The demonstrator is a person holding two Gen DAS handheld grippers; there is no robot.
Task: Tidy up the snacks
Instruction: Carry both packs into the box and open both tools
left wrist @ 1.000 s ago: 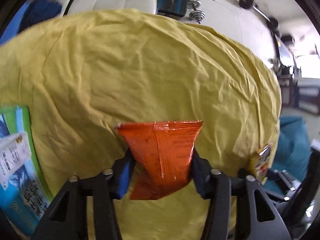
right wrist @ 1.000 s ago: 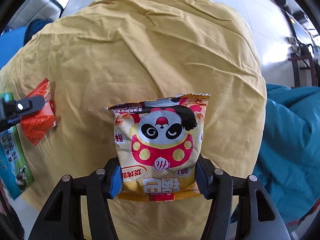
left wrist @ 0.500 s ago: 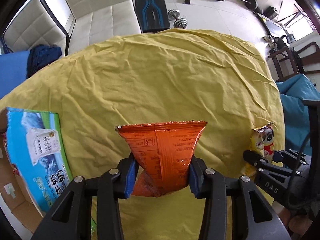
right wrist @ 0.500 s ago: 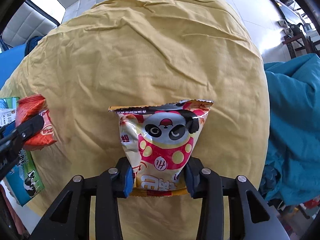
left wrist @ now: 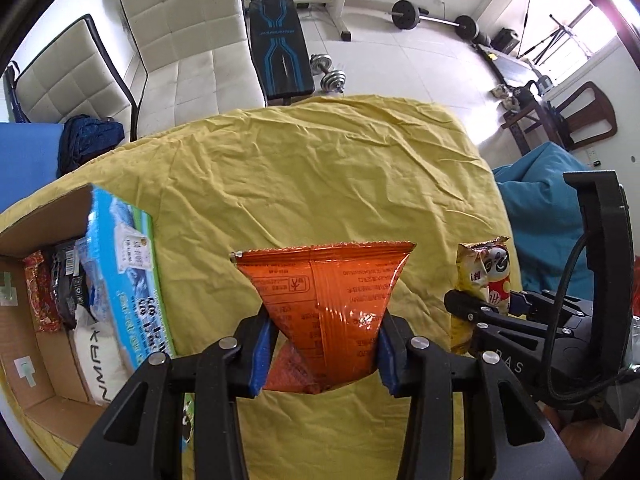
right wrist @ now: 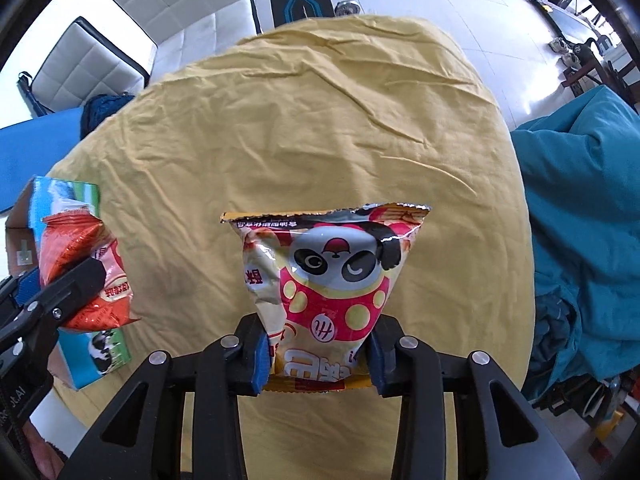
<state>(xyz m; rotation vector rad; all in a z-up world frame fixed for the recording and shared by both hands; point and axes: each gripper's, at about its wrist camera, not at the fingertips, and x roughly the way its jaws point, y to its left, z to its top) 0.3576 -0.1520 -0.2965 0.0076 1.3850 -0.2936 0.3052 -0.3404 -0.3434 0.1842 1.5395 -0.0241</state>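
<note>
My left gripper [left wrist: 323,354] is shut on an orange snack packet [left wrist: 326,304], held up above the yellow-covered table [left wrist: 320,176]. My right gripper [right wrist: 318,354] is shut on a yellow panda snack bag [right wrist: 332,288], also lifted off the cloth. In the left wrist view the panda snack bag [left wrist: 484,276] and the right gripper [left wrist: 486,307] show at the right. The right wrist view has the orange snack packet [right wrist: 86,272] at the left, in the left gripper [right wrist: 60,294]. An open cardboard box [left wrist: 48,320] with a blue-green printed side stands at the table's left and holds several packets.
Two white padded chairs [left wrist: 188,40] stand beyond the table's far edge, with a weight bench [left wrist: 280,56] and dumbbells [left wrist: 328,72] behind. A teal blanket [right wrist: 580,220] lies off the table's right side. A dark blue bundle [left wrist: 88,140] sits by the far left corner.
Both grippers have risen and pulled back with their packets, so more of the table, the box and the room behind now shows.
</note>
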